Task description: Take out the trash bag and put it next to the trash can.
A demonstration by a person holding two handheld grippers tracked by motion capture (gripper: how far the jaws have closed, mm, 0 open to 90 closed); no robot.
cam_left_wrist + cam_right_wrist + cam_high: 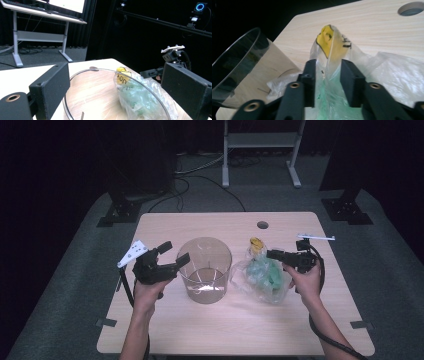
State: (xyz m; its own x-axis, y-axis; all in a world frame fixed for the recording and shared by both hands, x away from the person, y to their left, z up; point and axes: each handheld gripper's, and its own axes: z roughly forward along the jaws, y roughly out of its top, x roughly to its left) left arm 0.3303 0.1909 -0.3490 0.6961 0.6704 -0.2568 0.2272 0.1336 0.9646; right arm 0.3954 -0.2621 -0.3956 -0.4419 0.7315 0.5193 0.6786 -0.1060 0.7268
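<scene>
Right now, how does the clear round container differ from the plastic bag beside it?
The clear container stands upright, rigid and open-topped; the plastic bag lies crumpled and soft on the table. The container looks empty; the bag holds green contents and carries a yellow tag. Both are transparent.

On the wooden bench (235,325) there is one clear plastic tub (204,268), round and open-topped, and one crumpled clear plastic bag (262,275) with green contents and a single yellow tag (256,244) at its neck. Two claws are counted, a left claw (172,256) and a right claw (270,254), each with two black jaws and each in one of the person's two hands; one round hole (262,225) is cut in the benchtop. Beyond the bench stands one white-framed stand (260,150), with two black floor bases (117,212) at either side.
</scene>
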